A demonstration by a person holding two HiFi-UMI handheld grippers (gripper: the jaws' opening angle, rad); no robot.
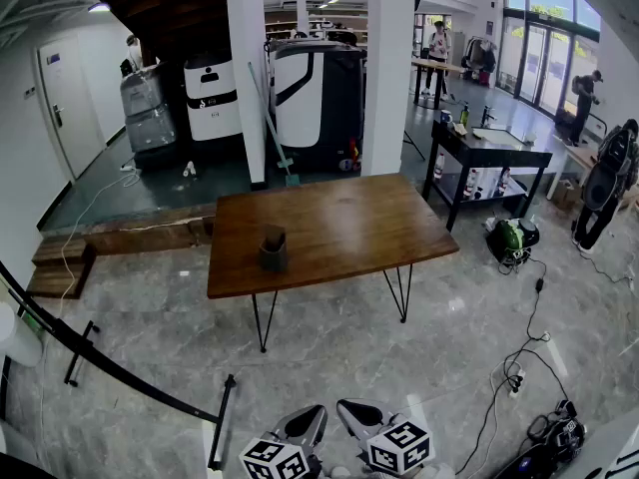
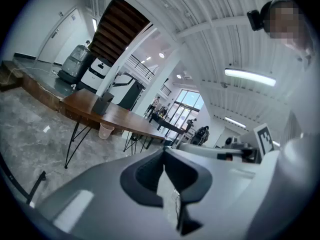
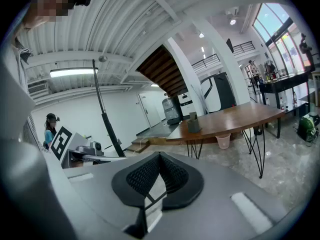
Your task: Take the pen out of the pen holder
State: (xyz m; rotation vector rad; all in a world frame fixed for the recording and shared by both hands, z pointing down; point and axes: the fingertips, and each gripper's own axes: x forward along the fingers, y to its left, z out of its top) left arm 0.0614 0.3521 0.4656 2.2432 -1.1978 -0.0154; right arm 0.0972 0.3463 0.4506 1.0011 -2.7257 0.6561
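A dark pen holder [image 1: 273, 250] stands near the left front edge of the wooden table [image 1: 339, 230], several steps ahead of me. Something brownish shows at its top; I cannot make out a pen clearly. Both grippers sit low at the bottom of the head view, far from the table. My left gripper [image 1: 312, 414] is shut with nothing between its jaws, and my right gripper [image 1: 347, 410] beside it is shut and empty too. The left gripper view shows the holder [image 2: 102, 104] small on the table; the right gripper view also shows the holder [image 3: 193, 124].
Marble floor lies between me and the table. A black slanted stand [image 1: 100, 362] crosses the left foreground. Cables and a power strip [image 1: 519, 372] trail at right. A black cart [image 1: 489, 158] stands right of the table. A pink bin [image 3: 223, 140] sits under the table.
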